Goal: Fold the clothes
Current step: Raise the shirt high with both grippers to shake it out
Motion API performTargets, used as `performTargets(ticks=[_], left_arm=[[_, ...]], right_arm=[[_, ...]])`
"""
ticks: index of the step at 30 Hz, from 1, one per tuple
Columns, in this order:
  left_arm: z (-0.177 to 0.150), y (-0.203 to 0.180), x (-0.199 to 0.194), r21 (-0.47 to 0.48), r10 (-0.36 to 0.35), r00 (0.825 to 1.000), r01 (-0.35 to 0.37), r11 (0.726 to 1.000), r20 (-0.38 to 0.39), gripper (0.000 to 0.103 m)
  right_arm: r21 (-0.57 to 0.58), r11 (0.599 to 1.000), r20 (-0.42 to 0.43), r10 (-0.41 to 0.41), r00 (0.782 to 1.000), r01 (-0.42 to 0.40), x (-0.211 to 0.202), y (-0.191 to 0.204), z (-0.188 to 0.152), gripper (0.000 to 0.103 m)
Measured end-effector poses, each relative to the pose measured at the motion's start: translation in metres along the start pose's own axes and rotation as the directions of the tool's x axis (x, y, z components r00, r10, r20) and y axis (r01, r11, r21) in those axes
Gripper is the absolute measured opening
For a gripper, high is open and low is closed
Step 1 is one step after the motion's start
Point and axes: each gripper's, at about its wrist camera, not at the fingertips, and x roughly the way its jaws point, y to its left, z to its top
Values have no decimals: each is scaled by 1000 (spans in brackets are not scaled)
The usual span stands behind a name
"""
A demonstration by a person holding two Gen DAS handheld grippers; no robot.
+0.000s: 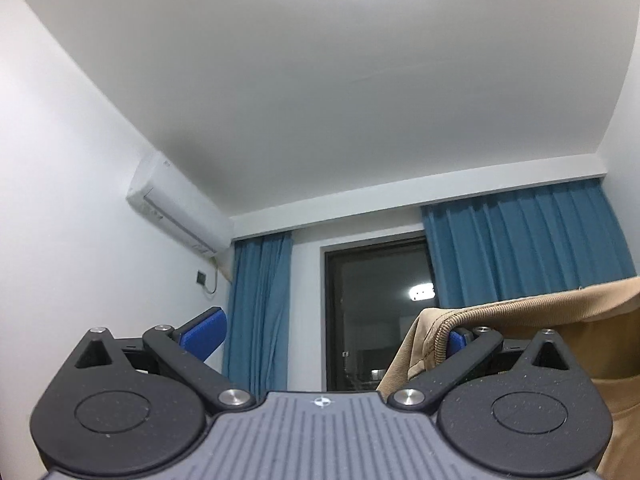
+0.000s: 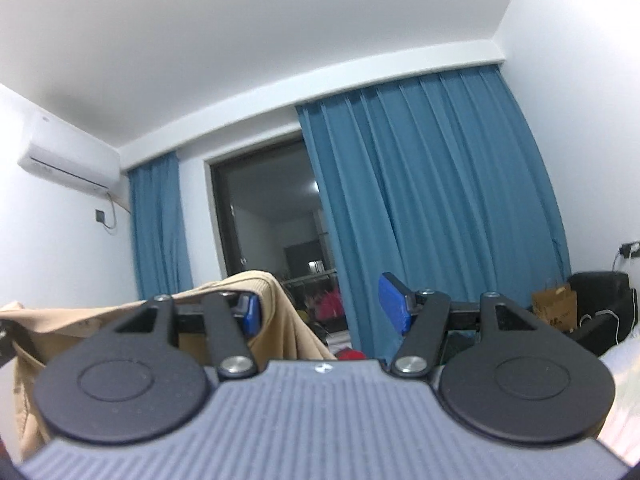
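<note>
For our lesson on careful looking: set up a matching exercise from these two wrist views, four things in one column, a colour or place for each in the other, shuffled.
Things
1. curtains
2. garment
3. air conditioner
4. window

Descriptions
A. tan, draped over one pad of each gripper
B. white, high on the left-hand wall
C. blue, hanging either side of the glass
D. dark, reflecting the room

Pairs: 1-C, 2-A, 3-B, 4-D
</note>
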Motion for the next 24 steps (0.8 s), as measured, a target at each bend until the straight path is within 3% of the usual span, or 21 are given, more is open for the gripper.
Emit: performTargets(ticks=[5,10,14,19,24], left_arm=[[8,3,11,-20,-51,995,49,999,-90,103],[-55,-10,49,5,-61,983,63,998,-174,103],[-136,-29,104,24,-57,968,65,998,-243,103],[-239,-60,187,20,-55,940,65,998,-336,103],[-370,-93,271,12,-60,886,74,997,-460,103]], right_arm=[[-56,998,-29,-17,999,15,2,8,5,62],[-63,998,-115,-37,993,30,37,4,-28,62],[-83,995,-173,-65,983,52,89,-1,-73,62],[-124,988,-241,-124,962,96,182,-10,-134,62],[-124,981,-315,-178,932,146,289,-31,-220,62]])
